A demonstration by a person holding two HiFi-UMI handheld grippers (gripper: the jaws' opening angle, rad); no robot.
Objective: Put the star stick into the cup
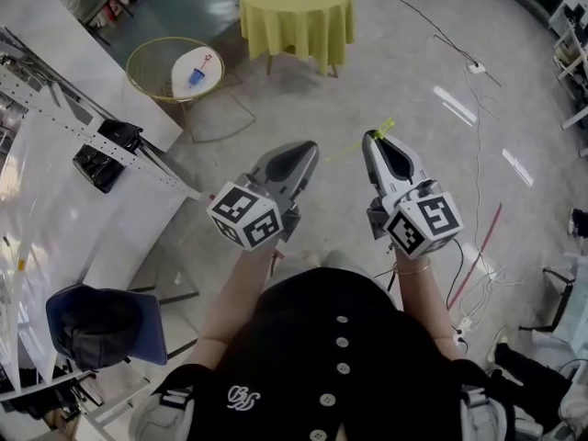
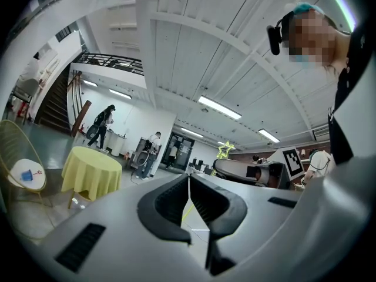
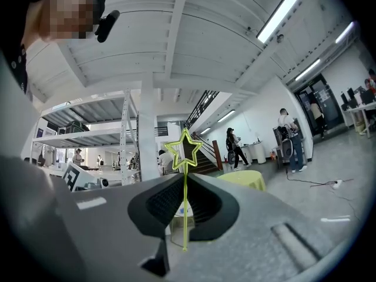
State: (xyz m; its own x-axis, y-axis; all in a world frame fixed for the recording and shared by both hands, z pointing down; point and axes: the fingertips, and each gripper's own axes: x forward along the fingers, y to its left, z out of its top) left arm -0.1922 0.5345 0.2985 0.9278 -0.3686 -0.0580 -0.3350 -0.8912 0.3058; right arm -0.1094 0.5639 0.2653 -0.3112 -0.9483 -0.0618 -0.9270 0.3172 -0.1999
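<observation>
My right gripper point(image 1: 375, 138) is shut on the thin stem of the yellow-green star stick point(image 3: 185, 148). In the right gripper view the star stands upright just above the closed jaw tips point(image 3: 185, 178). The head view shows the star point(image 1: 384, 127) at that gripper's tip, its stem running down-left. My left gripper point(image 1: 308, 150) hangs beside it, jaws shut with nothing in them point(image 2: 189, 181). The small blue cup point(image 1: 197, 77) stands on a white round seat inside a gold wire frame point(image 1: 147, 58), far ahead and left of both grippers, and appears at far left in the left gripper view point(image 2: 26, 175).
A round table with a yellow cloth point(image 1: 297, 7) stands beyond the grippers. Metal racks point(image 1: 55, 99) line the left side. Cables point(image 1: 469, 72) run over the floor at right. A chair with a dark cap point(image 1: 101, 324) is near left. Several people stand far off point(image 2: 103, 125).
</observation>
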